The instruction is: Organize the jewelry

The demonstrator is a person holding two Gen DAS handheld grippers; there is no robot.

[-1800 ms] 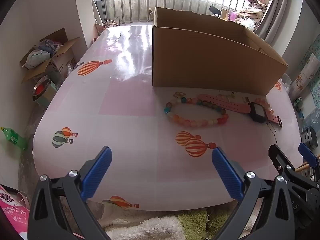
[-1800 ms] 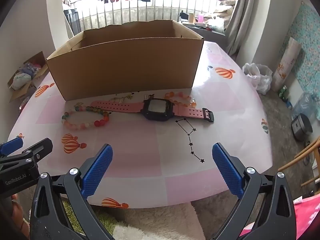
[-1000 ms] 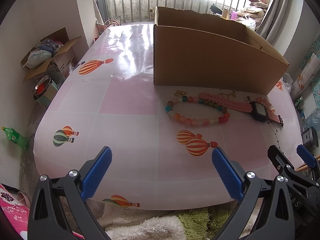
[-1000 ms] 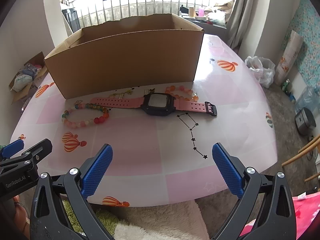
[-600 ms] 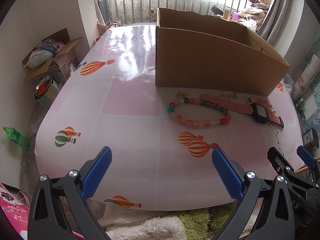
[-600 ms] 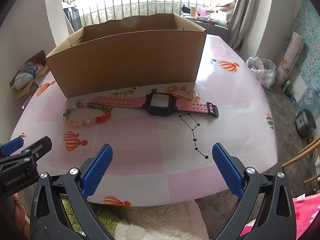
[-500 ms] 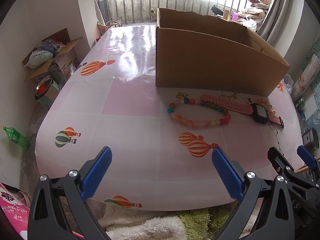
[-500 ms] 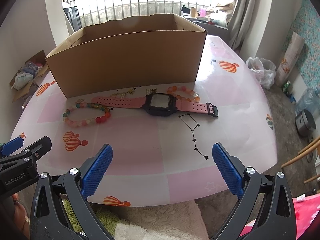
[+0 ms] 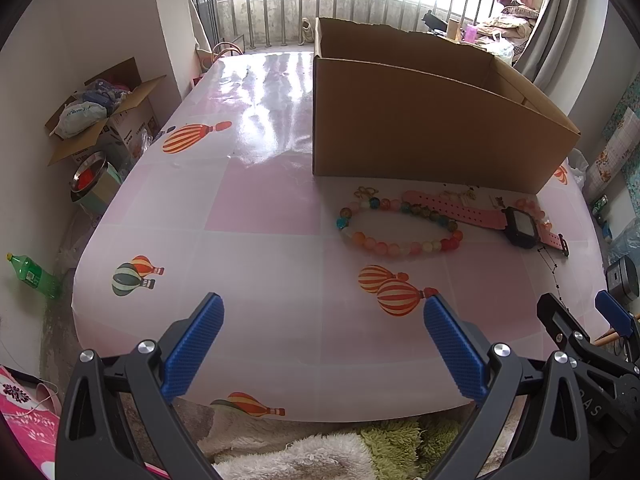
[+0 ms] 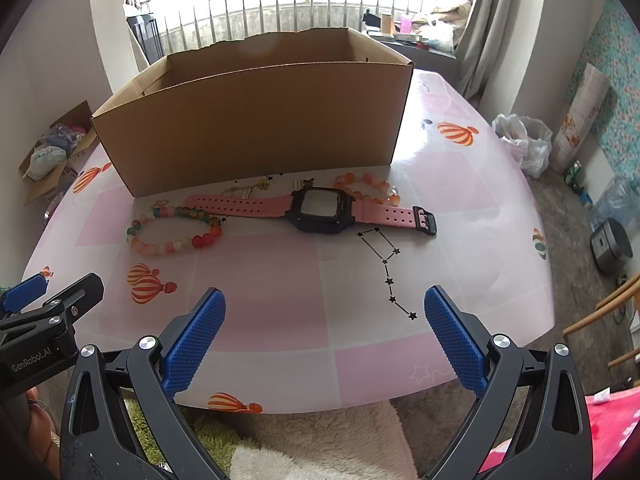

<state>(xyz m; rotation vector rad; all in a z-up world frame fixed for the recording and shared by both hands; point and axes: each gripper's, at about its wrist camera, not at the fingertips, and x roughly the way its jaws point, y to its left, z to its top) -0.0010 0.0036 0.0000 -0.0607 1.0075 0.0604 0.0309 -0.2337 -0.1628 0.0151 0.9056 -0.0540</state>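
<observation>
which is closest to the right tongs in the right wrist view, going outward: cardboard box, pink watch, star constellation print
1. Star constellation print: on the tablecloth just ahead of the right tongs, slightly to the right.
2. Pink watch: lying flat farther in, strap running left to right.
3. Cardboard box: standing behind the watch, farthest back.

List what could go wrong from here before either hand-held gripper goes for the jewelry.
1. The multicolored bead bracelet overlaps the pink watch strap's end; lifting one may drag the other.
2. An orange bead bracelet and small gold pieces lie tight behind the watch, near the cardboard box wall, so wide-open jaws may catch neighbours.
3. The box wall is tall; a low carry could knock it.
</observation>
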